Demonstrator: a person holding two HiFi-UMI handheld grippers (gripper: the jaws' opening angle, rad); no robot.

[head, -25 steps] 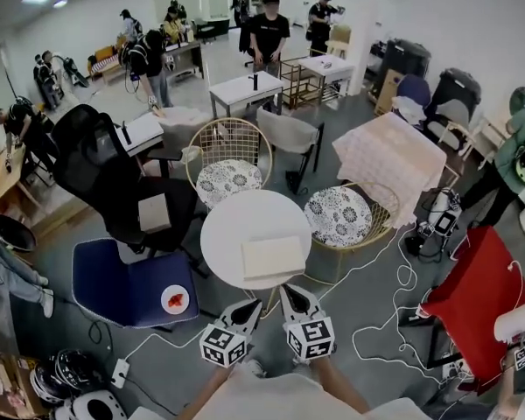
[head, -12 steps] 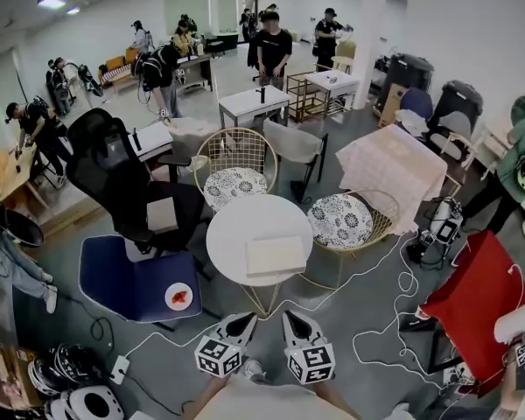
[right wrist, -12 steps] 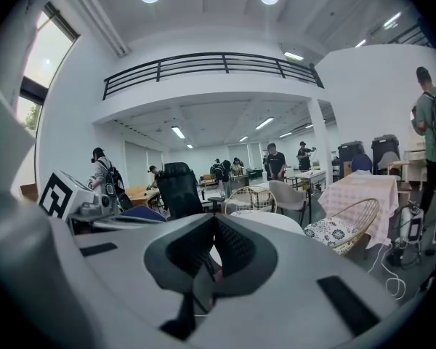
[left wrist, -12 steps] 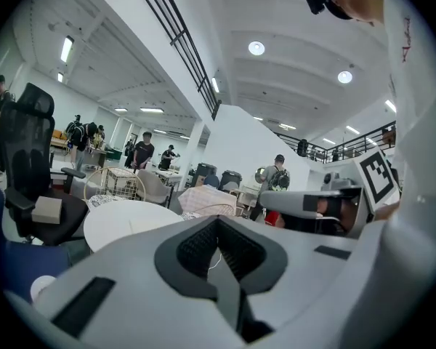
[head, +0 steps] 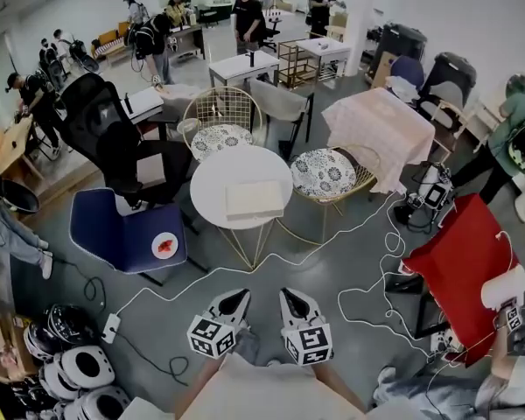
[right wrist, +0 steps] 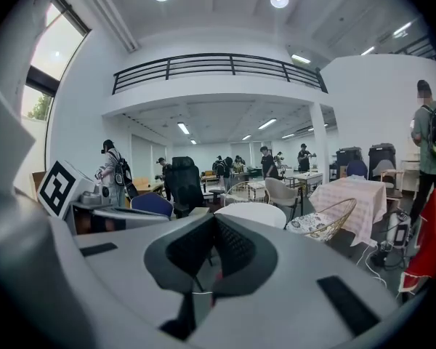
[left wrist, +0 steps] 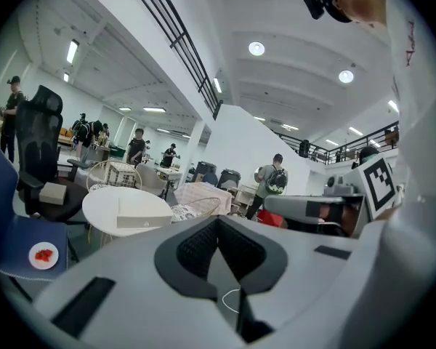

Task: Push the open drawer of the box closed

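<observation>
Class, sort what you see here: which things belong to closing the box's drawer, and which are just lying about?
Belongs to the job: box, round white table under it, left hand-held gripper, right hand-held gripper.

Just lying about: blue chair, plate on it, black office chair, helmets, red cloth.

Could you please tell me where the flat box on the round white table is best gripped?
Probably the near edge of the box, coming level from your side of the table: it lies flat, too broad to span from above, and that edge sits close to the rim facing you.
</observation>
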